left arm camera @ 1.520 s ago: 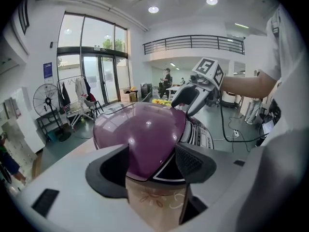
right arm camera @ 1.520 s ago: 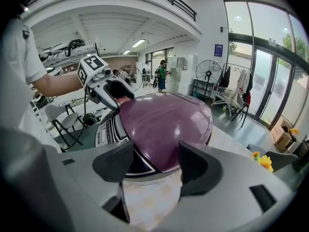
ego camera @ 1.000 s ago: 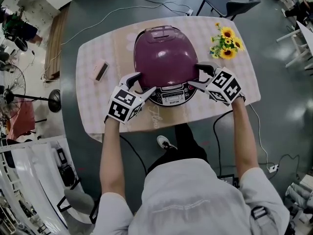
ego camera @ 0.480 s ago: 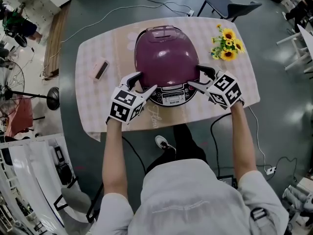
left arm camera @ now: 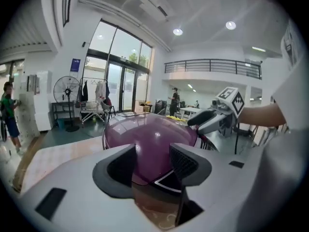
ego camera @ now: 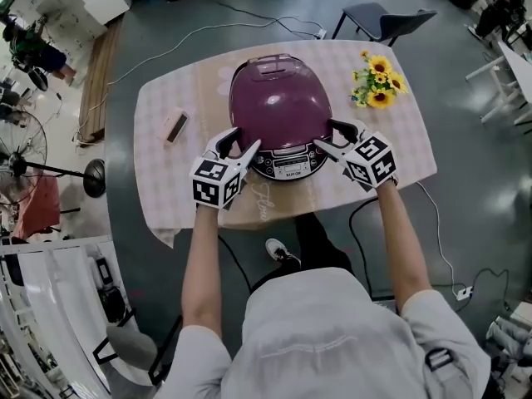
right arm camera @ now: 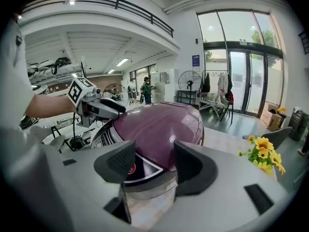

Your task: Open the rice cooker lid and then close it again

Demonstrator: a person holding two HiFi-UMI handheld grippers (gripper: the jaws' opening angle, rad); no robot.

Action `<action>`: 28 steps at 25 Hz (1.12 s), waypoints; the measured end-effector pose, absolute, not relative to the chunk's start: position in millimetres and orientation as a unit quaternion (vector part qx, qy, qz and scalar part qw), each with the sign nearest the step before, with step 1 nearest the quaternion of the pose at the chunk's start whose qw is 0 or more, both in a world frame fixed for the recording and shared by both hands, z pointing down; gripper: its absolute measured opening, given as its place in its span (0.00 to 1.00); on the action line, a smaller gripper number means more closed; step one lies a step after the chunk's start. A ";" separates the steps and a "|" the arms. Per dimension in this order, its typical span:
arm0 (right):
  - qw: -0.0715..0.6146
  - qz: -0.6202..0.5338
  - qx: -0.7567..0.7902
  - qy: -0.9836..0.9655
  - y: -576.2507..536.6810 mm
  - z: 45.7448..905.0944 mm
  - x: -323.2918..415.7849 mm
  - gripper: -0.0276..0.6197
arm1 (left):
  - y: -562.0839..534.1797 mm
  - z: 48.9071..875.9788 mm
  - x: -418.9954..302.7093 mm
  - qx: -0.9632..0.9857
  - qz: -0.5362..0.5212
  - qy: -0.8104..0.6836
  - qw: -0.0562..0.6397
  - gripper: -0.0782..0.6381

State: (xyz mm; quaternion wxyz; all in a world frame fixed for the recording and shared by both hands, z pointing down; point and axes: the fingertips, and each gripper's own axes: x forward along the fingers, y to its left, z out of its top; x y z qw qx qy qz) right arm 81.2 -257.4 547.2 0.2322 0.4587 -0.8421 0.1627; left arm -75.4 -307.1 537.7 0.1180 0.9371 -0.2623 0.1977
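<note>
Nothing of the task looks done yet. The left gripper [ego camera: 246,139] sits at the front left of the rice cooker [ego camera: 281,121]. Its jaws stand apart, though they have just been closing. The cooker's front edge shows in the gap, but the pads are not pressing on it. The cooker stands in the middle of the desk [ego camera: 166,191], its purple lid [ego camera: 274,86] lying shut over the body and its control panel [ego camera: 289,165] facing the person. The right gripper [ego camera: 326,135] is at the cooker's front right. Its jaws are also apart and have just been closing, and they frame the edge of the lid without gripping it. As I judge it, both grippers are only closing in for a first hold, so lifting the lid and lowering it again are both left to do. By count there is one small pink case [ego camera: 174,126] well to the left of the cooker, two grippers, one rice cooker with one lid, one bunch of sunflowers [ego camera: 376,83] to the cooker's right, and one chair [ego camera: 384,15] beyond it, off the desk.
</note>
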 end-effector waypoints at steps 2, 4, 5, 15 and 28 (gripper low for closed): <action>0.202 0.170 0.480 -0.837 -258.2 539.9 82.2 0.37 | -307.7 536.6 -75.6 0.934 0.214 -0.270 0.090 0.43; 0.159 0.173 0.505 -0.831 -260.6 523.6 84.2 0.33 | -309.5 531.9 -78.5 0.932 0.209 -0.288 0.070 0.43; 0.142 0.168 0.517 -0.827 -261.6 514.2 85.5 0.30 | -309.9 528.6 -80.4 0.931 0.202 -0.296 0.065 0.42; 0.142 0.044 0.574 -0.806 -228.4 434.4 84.7 0.11 | -291.4 464.4 -107.9 0.928 0.111 -0.355 0.032 0.13; 0.143 -0.030 0.594 -0.791 -176.2 374.3 79.5 0.09 | -240.1 384.5 -109.8 0.930 0.092 -0.351 -0.052 0.13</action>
